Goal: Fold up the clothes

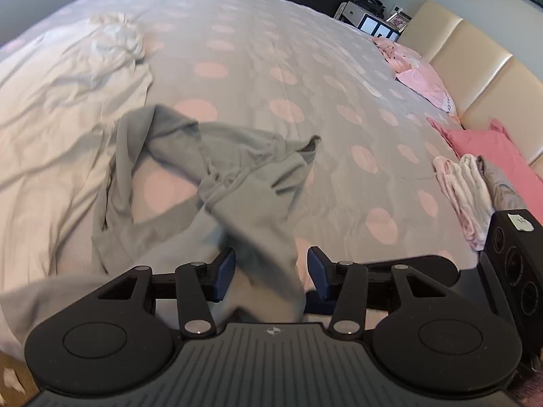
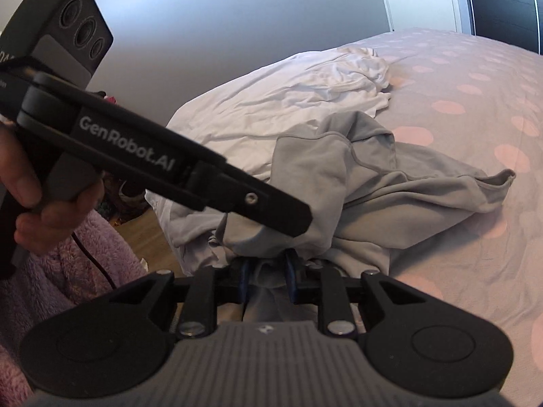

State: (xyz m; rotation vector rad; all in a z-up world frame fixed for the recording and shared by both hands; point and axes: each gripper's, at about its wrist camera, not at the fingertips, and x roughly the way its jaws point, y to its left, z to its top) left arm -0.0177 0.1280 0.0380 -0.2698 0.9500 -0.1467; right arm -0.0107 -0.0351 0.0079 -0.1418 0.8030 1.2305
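Grey garment (image 1: 217,183) is nearest, its cloth running up between the pads of both grippers. Left gripper (image 1: 270,273): fingers wide apart, cloth draped loosely in the gap, pads not pressing it. Right gripper (image 2: 268,271): blue pads narrow, pinched on a bunched fold of the same garment. Writing: "GenRobot.AI" in white on the black side of the left gripper, seen from the right wrist view; a hand (image 2: 37,200) grips its handle. Garment is soft matt jersey with stitched hems, crumpled and twisted, spread over the near part of the bed (image 1: 288,51). Duvet is grey with large pale pink dots, smooth. White sheet (image 2: 298,91) lies rumpled beyond the garment, toward the bed's edge. Folded pale clothes (image 1: 465,193) sit near pink pillows (image 1: 424,81) by a cream padded headboard (image 1: 475,68). Grey wall, wood floor
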